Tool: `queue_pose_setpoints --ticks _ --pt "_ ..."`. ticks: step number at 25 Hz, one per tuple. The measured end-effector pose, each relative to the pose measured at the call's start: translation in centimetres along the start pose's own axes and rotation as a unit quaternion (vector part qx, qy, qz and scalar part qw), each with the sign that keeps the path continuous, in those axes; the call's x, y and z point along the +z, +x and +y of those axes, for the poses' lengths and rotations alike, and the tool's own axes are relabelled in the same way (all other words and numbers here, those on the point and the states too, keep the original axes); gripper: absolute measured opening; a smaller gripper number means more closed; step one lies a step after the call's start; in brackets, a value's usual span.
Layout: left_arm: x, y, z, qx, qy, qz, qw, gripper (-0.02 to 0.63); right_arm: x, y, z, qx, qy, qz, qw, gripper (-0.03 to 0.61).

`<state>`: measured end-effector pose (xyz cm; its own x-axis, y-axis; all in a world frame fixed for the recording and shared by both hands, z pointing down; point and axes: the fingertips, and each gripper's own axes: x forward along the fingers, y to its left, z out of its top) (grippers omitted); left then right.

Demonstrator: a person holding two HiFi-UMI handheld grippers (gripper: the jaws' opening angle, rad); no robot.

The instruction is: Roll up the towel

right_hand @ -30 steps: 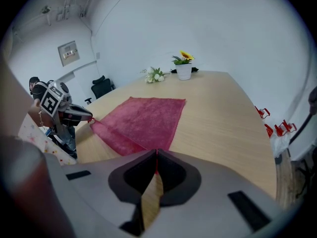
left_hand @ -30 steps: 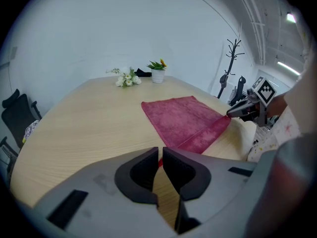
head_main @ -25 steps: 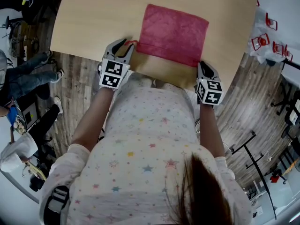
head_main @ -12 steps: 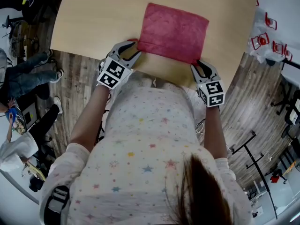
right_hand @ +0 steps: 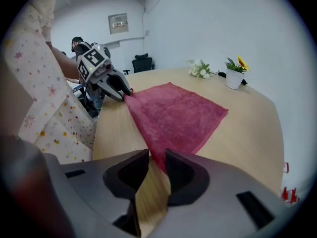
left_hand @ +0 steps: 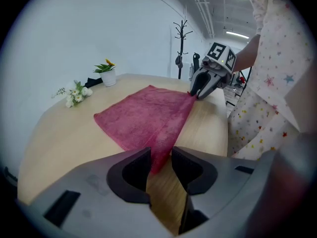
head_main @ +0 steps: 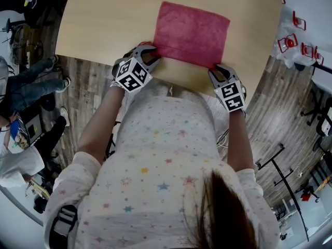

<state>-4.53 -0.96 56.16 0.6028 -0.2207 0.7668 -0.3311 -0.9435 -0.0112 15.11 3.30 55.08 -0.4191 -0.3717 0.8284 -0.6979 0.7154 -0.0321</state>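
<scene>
A red towel (head_main: 192,30) lies spread on the wooden table (head_main: 104,25), its near edge toward me. My left gripper (head_main: 150,54) is at the towel's near left corner and my right gripper (head_main: 217,71) at its near right corner. In the left gripper view the towel (left_hand: 143,118) runs to a corner that pokes between the left gripper's (left_hand: 161,162) jaws. Those jaws have just been opening; the pads stand apart with wood showing between them. In the right gripper view the towel's (right_hand: 178,115) other corner sits between the right gripper's (right_hand: 157,165) jaws, also gapped. The edge between the corners looks slightly raised.
A white pot with a yellow flower (left_hand: 107,76) and a sprig of white flowers (left_hand: 74,94) stand at the table's far side. The table's near edge runs just under both grippers. A person (head_main: 23,84) sits on the floor to the left. Red frames (head_main: 293,43) lie at the right.
Both grippers rolled about their axes and slid in to the towel's near corners. The left gripper turned from lying sideways to straddling its corner. The towel stayed flat in place.
</scene>
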Motion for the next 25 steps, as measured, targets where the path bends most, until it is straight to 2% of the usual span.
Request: queue_pose_setpoints --ticks 3,5,13,16,19,25 --pt "-0.2 0.2 0.1 -0.004 0.002 0.008 1.0 0.114 -0.1 -0.1 -0.4 -0.005 -0.009 0.003 1.0 0.059" --pt "-0.3 0.0 0.2 -0.003 0.011 0.015 0.9998 0.052 -0.1 -0.2 -0.4 -0.004 -0.013 0.005 1.0 0.027" --pt "-1.6 -1.8 -2.8 -0.042 0.031 0.035 0.998 0.035 -1.3 -1.5 2.3 0.055 -0.029 0.031 0.998 0.015" --pt "-2.1 -2.3 -4.3 -0.07 0.017 0.046 0.9963 0.037 -1.9 -2.1 3.1 0.077 -0.027 0.039 0.996 0.017" --pt "-1.8 -2.7 -4.6 -0.087 -0.01 0.041 0.9953 0.037 -1.6 -2.3 2.9 0.083 -0.019 0.038 0.996 0.017" --pt "0.0 -3.1 -1.7 -0.074 -0.087 -0.004 0.9934 0.037 -0.2 -1.8 1.1 0.06 -0.001 0.017 0.998 0.028"
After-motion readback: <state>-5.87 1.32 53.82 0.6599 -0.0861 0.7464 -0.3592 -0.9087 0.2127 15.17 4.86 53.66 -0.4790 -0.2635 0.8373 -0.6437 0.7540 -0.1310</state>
